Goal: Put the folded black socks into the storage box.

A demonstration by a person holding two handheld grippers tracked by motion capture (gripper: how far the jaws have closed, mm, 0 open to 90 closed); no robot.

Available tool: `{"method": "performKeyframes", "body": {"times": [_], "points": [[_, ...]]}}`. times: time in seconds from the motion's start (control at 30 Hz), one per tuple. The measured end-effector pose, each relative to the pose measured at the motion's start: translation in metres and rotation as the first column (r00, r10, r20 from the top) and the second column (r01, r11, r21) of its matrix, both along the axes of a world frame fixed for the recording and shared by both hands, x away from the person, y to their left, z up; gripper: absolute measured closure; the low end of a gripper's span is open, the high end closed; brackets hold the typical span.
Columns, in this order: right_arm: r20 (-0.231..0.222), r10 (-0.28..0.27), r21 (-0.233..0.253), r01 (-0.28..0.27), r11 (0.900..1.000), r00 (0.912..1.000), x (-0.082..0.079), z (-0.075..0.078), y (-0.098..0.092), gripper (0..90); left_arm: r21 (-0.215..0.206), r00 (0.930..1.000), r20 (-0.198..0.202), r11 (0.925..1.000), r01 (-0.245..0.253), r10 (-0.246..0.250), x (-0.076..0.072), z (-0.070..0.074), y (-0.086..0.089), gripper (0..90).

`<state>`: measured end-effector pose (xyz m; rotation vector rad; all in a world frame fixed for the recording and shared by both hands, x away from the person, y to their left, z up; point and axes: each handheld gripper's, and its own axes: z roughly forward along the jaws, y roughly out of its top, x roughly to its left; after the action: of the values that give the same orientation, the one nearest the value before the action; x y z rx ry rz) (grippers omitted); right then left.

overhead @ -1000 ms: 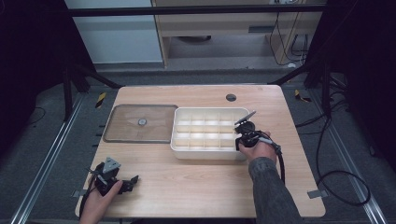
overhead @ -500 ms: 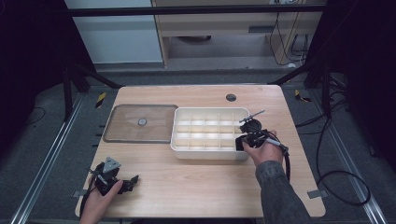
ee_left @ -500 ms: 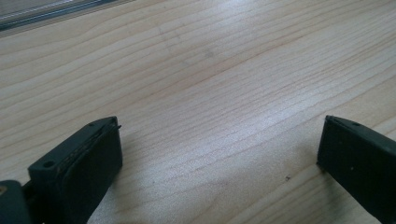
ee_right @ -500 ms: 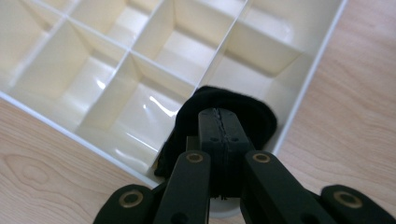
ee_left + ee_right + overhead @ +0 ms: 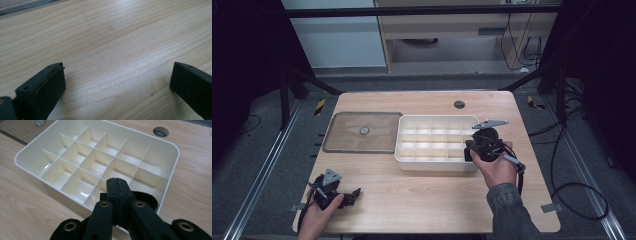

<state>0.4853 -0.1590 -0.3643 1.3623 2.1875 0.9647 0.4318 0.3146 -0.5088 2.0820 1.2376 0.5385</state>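
Note:
A white tray [image 5: 436, 118] split into several empty compartments lies in the middle of the wooden table. My right gripper [image 5: 469, 150] hovers at the tray's right end. In the right gripper view its jaws [image 5: 117, 182] are pressed shut with nothing between them, above the tray's [image 5: 175, 152] nearest corner compartment. A dark rounded shape [image 5: 148, 198] sits beneath them; I cannot tell what it is. My left gripper [image 5: 351, 195] rests low at the table's front left. In the left gripper view it [image 5: 117, 77] is open wide over bare wood.
A brownish clear lid [image 5: 362, 132] with a small knob lies flat to the left of the tray. A round cable hole [image 5: 459, 104] is in the table behind the tray. Metal rails run along both sides of the table.
My right gripper has shifted slightly right and toward the front at the tray's right end, turning a little. The left gripper has stayed put.

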Motion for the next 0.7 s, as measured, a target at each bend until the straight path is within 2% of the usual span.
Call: {"method": "performKeyframes", "body": {"times": [0.17, 0.5, 0.6, 0.7], "points": [[0.022, 0.020, 0.015, -0.021, 1.000, 0.9995, -0.008, 0.008, 0.003, 90.0, 0.001, 1.0000, 0.004, 1.0000, -0.001, 0.001, -0.001, 0.000, 0.000, 0.0], [0.033, 0.037, 0.035, -0.038, 0.999, 0.9987, -0.012, 0.011, 0.006, 90.0, 0.000, 1.0000, 0.004, 1.0000, 0.003, -0.003, -0.001, 0.000, 0.000, 0.0], [0.046, 0.037, 0.044, -0.039, 0.998, 0.9983, -0.015, 0.013, 0.006, 82.0, -0.002, 1.0000, 0.005, 1.0000, 0.003, -0.003, -0.001, 0.000, 0.000, 0.0], [0.055, 0.027, 0.043, -0.030, 0.999, 0.9981, -0.018, 0.014, 0.007, 70.5, -0.002, 1.0000, 0.004, 1.0000, 0.003, -0.003, -0.001, 0.000, 0.000, 0.0]]}}
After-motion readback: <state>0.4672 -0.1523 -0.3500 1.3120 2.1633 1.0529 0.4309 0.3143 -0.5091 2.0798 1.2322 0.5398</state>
